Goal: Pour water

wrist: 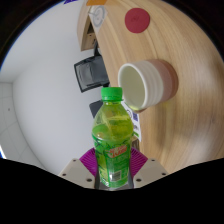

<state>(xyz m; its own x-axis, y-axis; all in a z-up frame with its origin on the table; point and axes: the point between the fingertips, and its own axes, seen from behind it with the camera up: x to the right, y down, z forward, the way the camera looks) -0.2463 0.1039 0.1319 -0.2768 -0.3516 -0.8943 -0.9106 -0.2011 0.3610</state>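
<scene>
Gripper view: the tongs sit at six o'clock, their two fingers reaching forward with purple pads on the inner faces. Between them stands a green bottle, upright, with a bright green cap at its twelve o'clock end and a red and yellow label around its lower body. Both pads lie against the bottle's sides, one at its nine o'clock flank and one at its three o'clock flank, with no gap to be seen at either side, so the tongs are clamped on the bottle. The liquid inside looks yellow-green and fills most of the body.

Just beyond the cap, toward one o'clock, a cream-coloured cup rests on a light wooden table. It is tilted in this view, so its round mouth faces toward nine o'clock and its inside shows pale. The bottle's cap is near the cup's lower rim but apart from it.

Farther out at twelve o'clock, a small red round disc lies flat on the same table. At ten o'clock from the cup, off the table's edge, a dark chair stands on a pale floor
</scene>
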